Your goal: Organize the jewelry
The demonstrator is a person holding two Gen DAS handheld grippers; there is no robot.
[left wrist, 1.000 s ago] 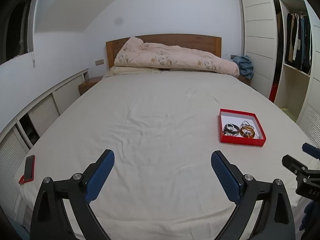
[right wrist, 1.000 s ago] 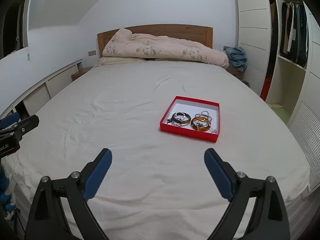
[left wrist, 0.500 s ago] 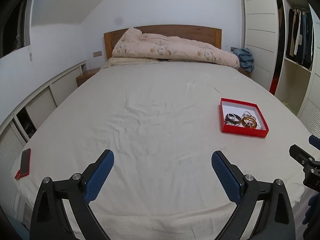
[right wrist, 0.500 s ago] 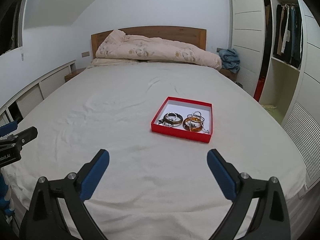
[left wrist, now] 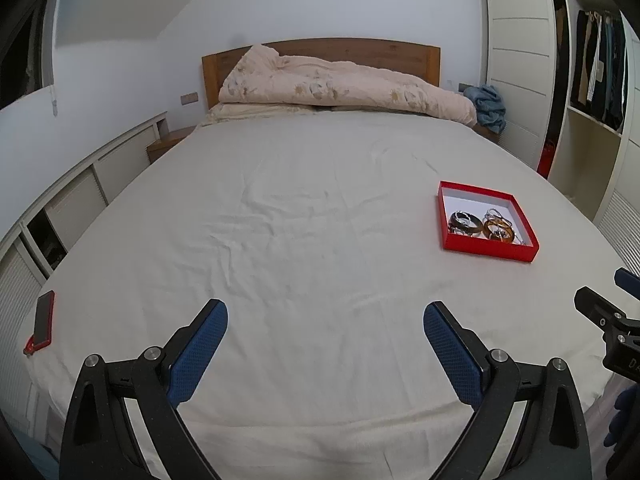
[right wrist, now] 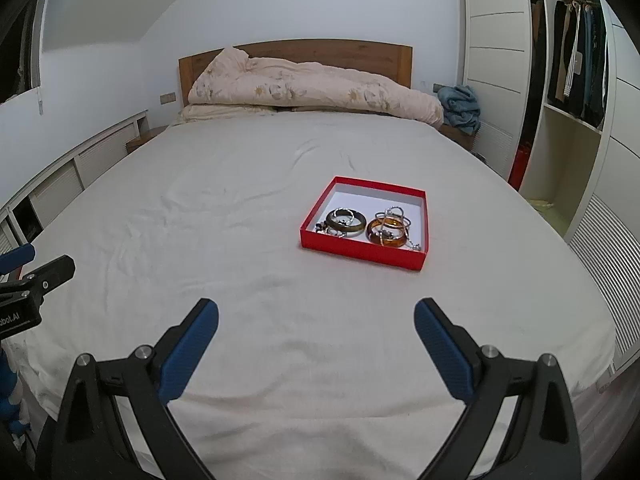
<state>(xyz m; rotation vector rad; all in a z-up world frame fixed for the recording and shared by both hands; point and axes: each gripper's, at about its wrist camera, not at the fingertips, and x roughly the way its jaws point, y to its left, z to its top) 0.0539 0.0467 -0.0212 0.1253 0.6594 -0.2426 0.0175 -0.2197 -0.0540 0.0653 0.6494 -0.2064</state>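
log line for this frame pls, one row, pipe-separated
phase: approach | left gripper: open, empty | right gripper: open, empty | red box: on bed, holds bangles and chains | contact: none

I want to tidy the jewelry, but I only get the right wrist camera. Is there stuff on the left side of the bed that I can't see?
Observer: Yes. A phone in a red case lies near the left edge of the bed.
Operator: Is my left tool open? I only see a bit of it.
Observer: The left tool is wide open, with nothing between its fingers.
Operator: Is any jewelry over by the phone?
Observer: None shows there in the left wrist view. The jewelry it shows is all inside the red box.
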